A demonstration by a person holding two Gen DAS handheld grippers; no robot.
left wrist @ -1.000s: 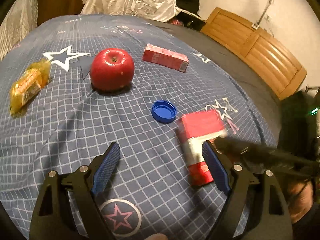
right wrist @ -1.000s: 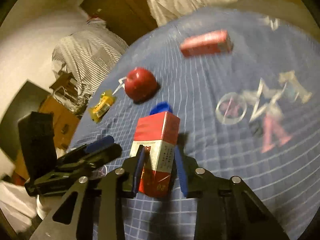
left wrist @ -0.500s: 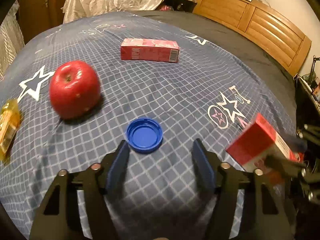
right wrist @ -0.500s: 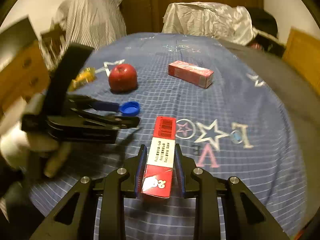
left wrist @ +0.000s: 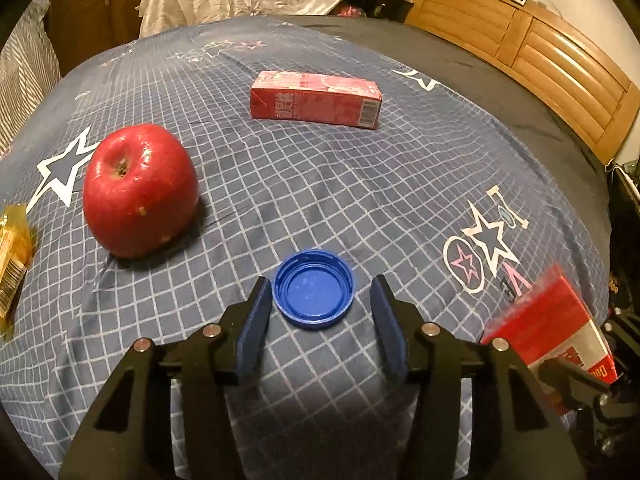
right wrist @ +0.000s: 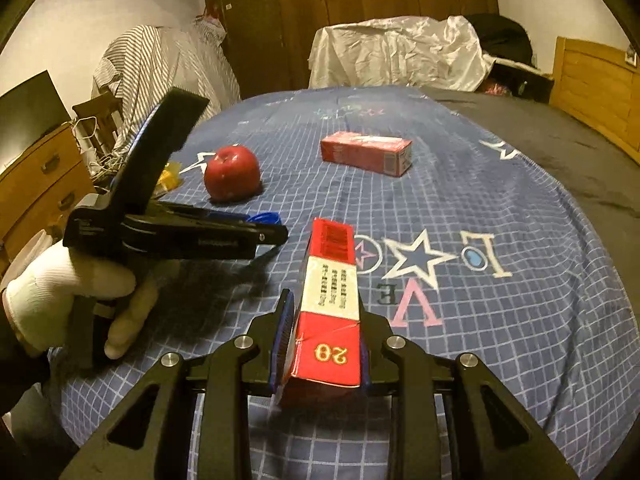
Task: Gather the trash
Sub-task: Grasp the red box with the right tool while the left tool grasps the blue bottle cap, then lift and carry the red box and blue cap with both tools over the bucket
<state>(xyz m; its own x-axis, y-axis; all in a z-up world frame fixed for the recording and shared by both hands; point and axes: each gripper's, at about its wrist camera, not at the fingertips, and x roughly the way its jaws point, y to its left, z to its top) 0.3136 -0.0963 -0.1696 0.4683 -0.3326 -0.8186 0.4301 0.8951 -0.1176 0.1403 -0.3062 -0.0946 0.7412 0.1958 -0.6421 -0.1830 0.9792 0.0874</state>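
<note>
Left tool (left wrist: 318, 298) is being held low over the bed (left wrist: 360, 184), its blue-padded fingers (left wrist: 253, 330) spread apart on either side of a blue bottle cap (left wrist: 313, 289); the cap is lying open side up on the checked blue bedspread, between the fingers, and whether a pad is touching it cannot be told. At the far left edge of the left wrist view, a yellow wrapper (left wrist: 12, 256) is seen lying on the bedspread. Just to its right, a red apple (left wrist: 140, 190) is resting near the cap, stem upward. Further back, a pink-red carton (left wrist: 316, 100) is lying flat on its long side, well apart from the apple and the cap.

In the right wrist view, the left tool (right wrist: 276, 226) is being gripped by a white-gloved hand (right wrist: 64, 300) at the left, with the cap (right wrist: 264, 218) partly hidden behind its fingers. To the right of it, the right tool (right wrist: 326, 332) is being kept clamped on a red and white box (right wrist: 330, 304), which is being held above the bedspread, pointing forward along the fingers. The same box (left wrist: 556, 320) is seen at the right edge of the left wrist view. A wooden headboard (left wrist: 532, 52) is standing at the far right.
</note>
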